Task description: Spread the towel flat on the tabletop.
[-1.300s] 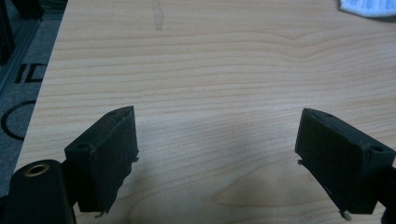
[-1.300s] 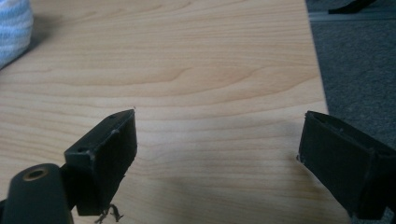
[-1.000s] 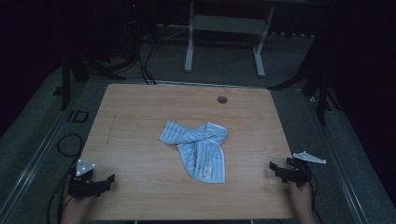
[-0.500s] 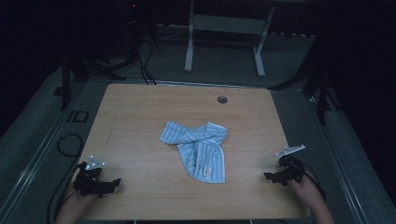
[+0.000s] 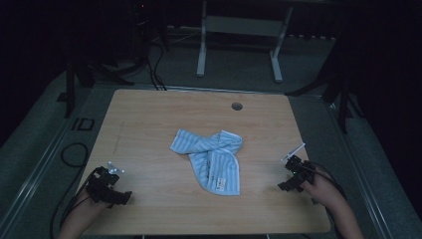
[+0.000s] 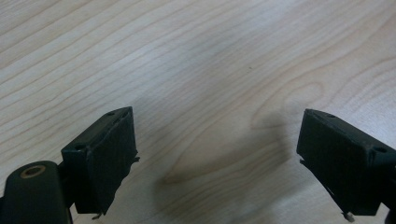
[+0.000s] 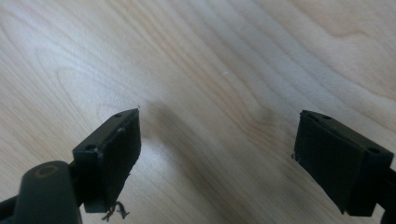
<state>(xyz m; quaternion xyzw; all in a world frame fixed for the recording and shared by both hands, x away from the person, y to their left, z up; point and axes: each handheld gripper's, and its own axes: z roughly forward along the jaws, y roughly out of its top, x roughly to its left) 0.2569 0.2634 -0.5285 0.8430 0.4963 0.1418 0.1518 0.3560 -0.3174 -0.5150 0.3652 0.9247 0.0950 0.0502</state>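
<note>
Striped blue-white towel (image 5: 211, 158) lies crumpled mid-table, between both tools and well apart from each. Left gripper (image 5: 119, 197) sits near the front-left edge, right gripper (image 5: 287, 184) front-right; both jaws spread wide, nothing held. Soft terry cloth, folded into a bent strip, on a light wood-grain table (image 5: 149, 114).

the wooden table (image 5: 149, 124) is light brown with wavy grain lines; it has rounded corners and stands on a grey floor (image 5: 45, 144); a small round hole (image 5: 237, 106) sits near the far edge; a blue and white striped towel (image 5: 211, 157) lies crumpled on the middle of the table; one part of the towel lies across, and another part points toward the near edge; a small white tag (image 5: 220, 179) shows on that part.
</note>
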